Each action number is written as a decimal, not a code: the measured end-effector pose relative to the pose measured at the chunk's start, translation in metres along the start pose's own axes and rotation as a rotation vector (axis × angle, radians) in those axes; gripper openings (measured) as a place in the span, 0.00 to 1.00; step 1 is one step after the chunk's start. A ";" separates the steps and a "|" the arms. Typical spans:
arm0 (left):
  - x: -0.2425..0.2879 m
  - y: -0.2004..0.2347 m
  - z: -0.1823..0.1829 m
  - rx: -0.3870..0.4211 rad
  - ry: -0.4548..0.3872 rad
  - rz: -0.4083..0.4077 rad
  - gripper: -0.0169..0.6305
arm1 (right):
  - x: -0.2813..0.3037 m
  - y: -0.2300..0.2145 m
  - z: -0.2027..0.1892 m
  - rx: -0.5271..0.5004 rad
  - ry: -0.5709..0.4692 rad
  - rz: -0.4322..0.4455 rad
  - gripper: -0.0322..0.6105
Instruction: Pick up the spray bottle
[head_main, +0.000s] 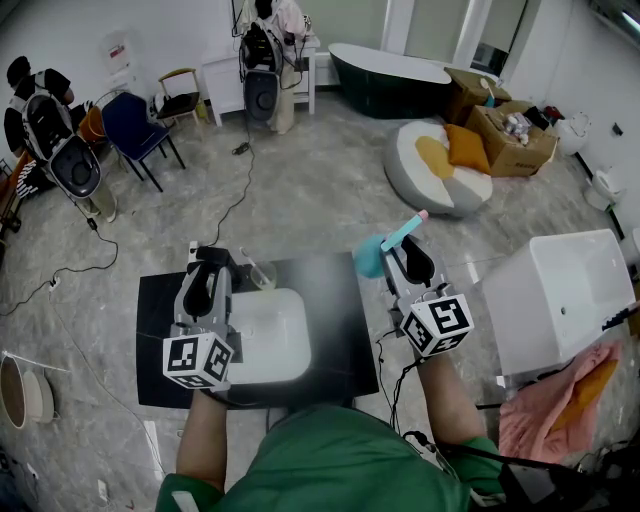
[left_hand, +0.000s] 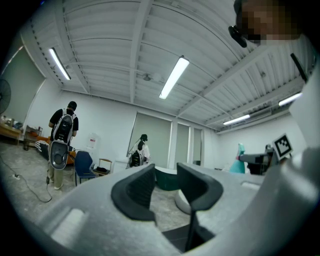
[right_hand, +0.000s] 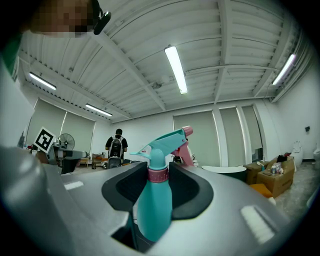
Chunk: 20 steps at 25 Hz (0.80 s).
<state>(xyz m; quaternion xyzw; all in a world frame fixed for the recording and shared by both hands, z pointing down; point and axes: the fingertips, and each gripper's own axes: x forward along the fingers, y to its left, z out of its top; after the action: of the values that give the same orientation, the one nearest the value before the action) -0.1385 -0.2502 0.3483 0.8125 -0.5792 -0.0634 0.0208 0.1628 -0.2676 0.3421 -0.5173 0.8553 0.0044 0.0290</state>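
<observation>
A teal spray bottle (right_hand: 154, 200) with a pink collar and pink trigger stands upright between the jaws of my right gripper (right_hand: 158, 185), which is shut on its neck. In the head view the spray bottle (head_main: 378, 250) shows beyond my right gripper (head_main: 408, 262), held in the air above the right edge of the black table (head_main: 335, 285). My left gripper (head_main: 210, 275) hovers level over the table's left half, open, nothing between its pads (left_hand: 137, 192). From the left gripper view the bottle (left_hand: 238, 162) appears far right.
A white basin (head_main: 265, 335) sits in the black table. A white tub (head_main: 565, 295) with a pink towel (head_main: 555, 400) stands to the right. A beanbag (head_main: 440, 165), cardboard boxes (head_main: 510, 130), chairs and people with backpacks are farther off on the floor.
</observation>
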 end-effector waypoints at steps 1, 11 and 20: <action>0.000 0.000 0.000 -0.001 0.001 0.001 0.24 | 0.000 0.000 0.000 0.000 0.000 0.001 0.26; 0.000 0.001 -0.002 -0.004 0.008 0.001 0.23 | 0.001 0.002 -0.001 0.003 -0.001 0.002 0.26; -0.001 0.002 -0.004 -0.002 0.015 0.003 0.23 | 0.001 0.003 -0.002 0.004 0.000 0.003 0.26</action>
<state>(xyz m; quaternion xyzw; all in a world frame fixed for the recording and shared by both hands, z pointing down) -0.1399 -0.2504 0.3522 0.8121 -0.5800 -0.0580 0.0262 0.1599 -0.2670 0.3444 -0.5158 0.8562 0.0030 0.0301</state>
